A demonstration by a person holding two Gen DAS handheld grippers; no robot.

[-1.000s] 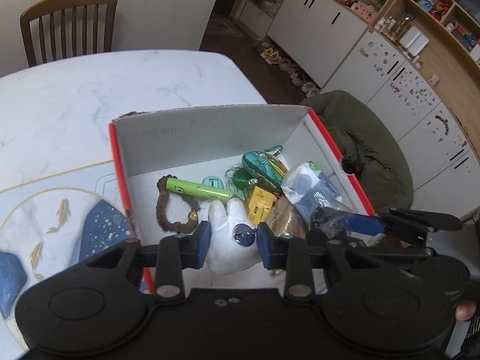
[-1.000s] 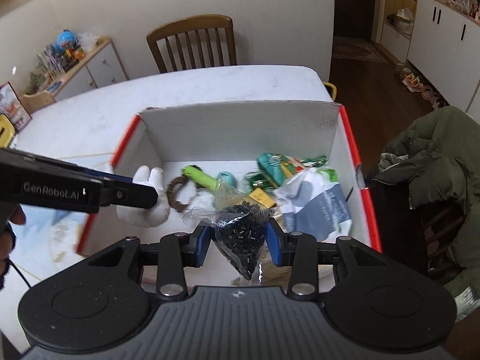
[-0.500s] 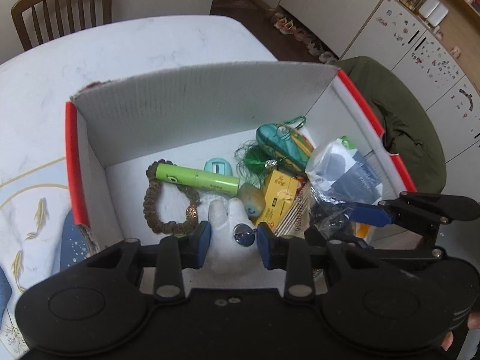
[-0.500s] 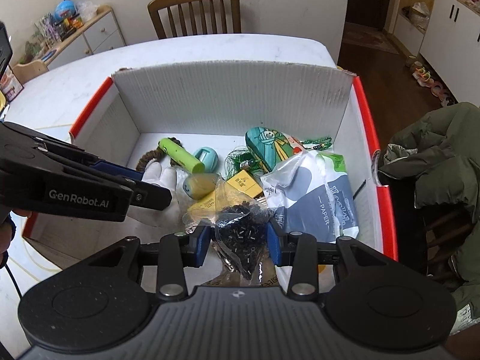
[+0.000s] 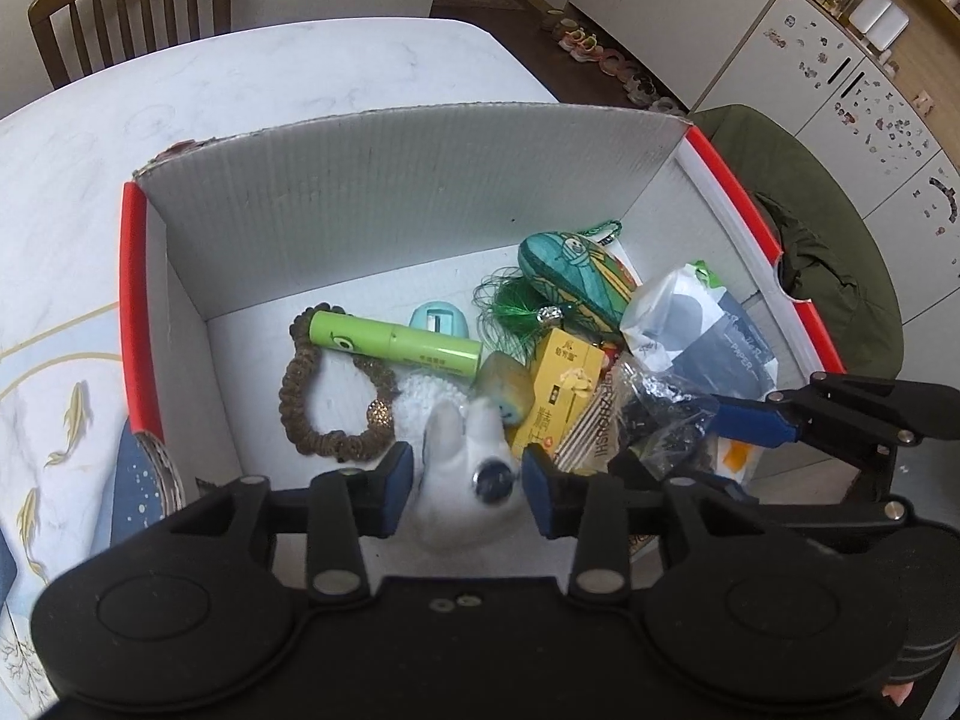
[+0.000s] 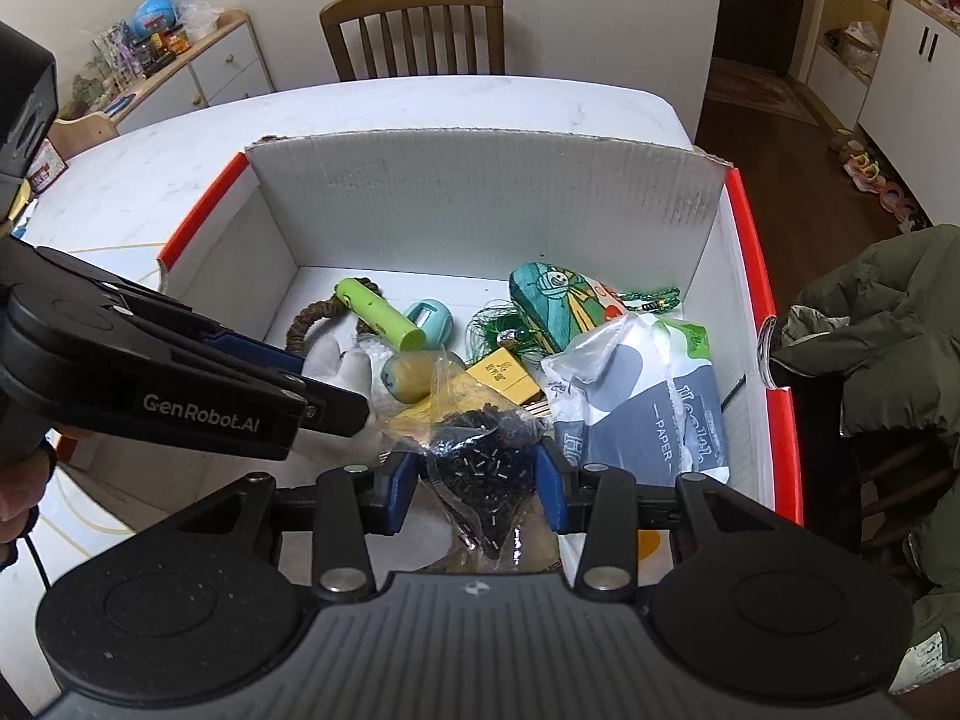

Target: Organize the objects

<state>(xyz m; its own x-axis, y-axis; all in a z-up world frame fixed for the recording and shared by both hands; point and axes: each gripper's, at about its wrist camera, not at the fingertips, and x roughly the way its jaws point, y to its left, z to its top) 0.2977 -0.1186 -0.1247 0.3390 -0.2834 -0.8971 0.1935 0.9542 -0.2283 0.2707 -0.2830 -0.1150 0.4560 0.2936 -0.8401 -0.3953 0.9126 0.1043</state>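
While the left gripper (image 5: 461, 480) is clenching its jaws on the white plush toy (image 5: 465, 450) and the right gripper (image 6: 477, 477) is gripping the bag of black beads (image 6: 480, 450), both are hanging over the box's (image 6: 480, 210) near edge, likely for dropping in

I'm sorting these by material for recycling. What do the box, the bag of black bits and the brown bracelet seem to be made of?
The box looks like matte white corrugated cardboard: fine ribs line its walls, and its rim is red. The bag of black bits seems to be thin clear plastic film, glossy and crinkled. The brown bracelet looks like rough dull beads, perhaps wood or seed, with one glittery bead.
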